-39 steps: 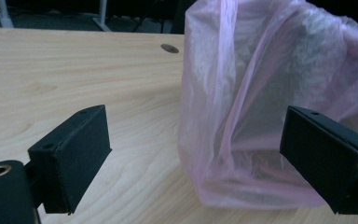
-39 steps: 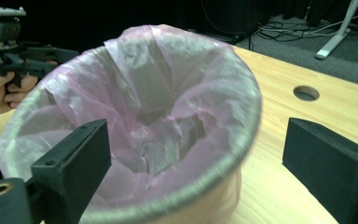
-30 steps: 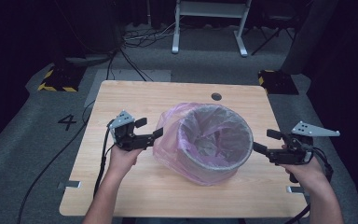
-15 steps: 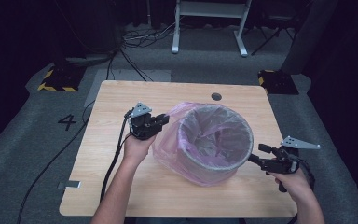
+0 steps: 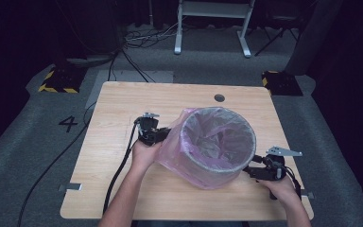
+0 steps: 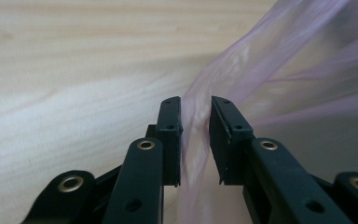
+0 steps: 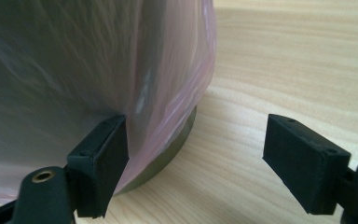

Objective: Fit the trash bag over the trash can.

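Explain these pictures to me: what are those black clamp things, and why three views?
No robot here: a person holds a hand-worked claw in each hand. The high view looks down on a wooden table with a grey waste bin lined with a pink plastic bag. The other two pictures come from cameras riding on the claws. The left claw has a fold of the bag between its jaws, which have just closed and eased open a little; I cannot tell whether they pinch it. The right claw stands open low at the bin's side, one jaw against the bag, holding nothing.
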Motion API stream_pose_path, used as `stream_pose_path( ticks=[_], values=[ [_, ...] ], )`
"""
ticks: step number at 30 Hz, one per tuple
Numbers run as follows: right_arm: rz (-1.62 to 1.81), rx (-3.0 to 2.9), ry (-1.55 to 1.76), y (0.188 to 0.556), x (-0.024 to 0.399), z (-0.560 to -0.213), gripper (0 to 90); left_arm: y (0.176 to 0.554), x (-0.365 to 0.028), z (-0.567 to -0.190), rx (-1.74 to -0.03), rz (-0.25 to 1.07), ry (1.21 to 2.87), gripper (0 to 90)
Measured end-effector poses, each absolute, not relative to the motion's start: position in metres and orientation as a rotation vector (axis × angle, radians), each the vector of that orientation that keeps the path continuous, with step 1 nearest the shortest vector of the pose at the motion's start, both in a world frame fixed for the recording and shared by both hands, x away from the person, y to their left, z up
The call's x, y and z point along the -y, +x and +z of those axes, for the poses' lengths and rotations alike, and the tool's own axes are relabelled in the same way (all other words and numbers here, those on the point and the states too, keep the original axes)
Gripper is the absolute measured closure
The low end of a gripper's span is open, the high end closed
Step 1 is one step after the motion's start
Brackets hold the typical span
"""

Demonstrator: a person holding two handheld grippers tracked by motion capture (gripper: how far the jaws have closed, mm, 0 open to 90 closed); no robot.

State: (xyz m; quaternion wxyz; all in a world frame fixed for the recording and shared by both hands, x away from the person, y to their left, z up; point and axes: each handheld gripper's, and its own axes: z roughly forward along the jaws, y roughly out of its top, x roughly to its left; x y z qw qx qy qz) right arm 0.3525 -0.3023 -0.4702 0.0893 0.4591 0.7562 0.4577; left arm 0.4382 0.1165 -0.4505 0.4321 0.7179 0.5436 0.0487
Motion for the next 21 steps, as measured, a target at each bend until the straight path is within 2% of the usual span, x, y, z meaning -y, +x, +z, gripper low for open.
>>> stream_pose_path(
  ticks=[4, 8, 11, 13, 15, 18, 19, 21],
  values=[
    [1.342, -2.266, 1.382, 0.351, 0.301, -0.476, 22.0, 0.434, -0.112, -0.472, -1.385, 0.074, 1.787, 63.5],
    [1.35, -2.265, 1.397, 0.35, 0.301, -0.484, 22.0, 0.426, -0.104, -0.483, -1.385, 0.164, 1.846, 60.1],
    [1.342, -2.265, 1.406, 0.348, 0.3, -0.487, 21.5, 0.414, -0.097, -0.485, -1.338, 0.279, 1.87, 58.1],
    [1.347, -2.258, 1.395, 0.348, 0.299, -0.487, 21.9, 0.409, -0.094, -0.486, -1.324, 0.317, 1.872, 55.2],
    [1.35, -2.238, 1.391, 0.347, 0.298, -0.487, 22.0, 0.405, -0.089, -0.487, -1.32, 0.399, 1.877, 48.1],
    [1.368, -2.231, 1.392, 0.346, 0.299, -0.487, 21.0, 0.4, -0.084, -0.486, -1.269, 0.445, 1.883, 45.2],
    [1.377, -2.226, 1.405, 0.346, 0.299, -0.487, 20.9, 0.4, -0.085, -0.485, -1.266, 0.424, 1.878, 41.9],
    [1.387, -2.213, 1.406, 0.346, 0.301, -0.487, 19.0, 0.399, -0.089, -0.481, -1.25, 0.4, 1.873, 27.1]
  ],
)
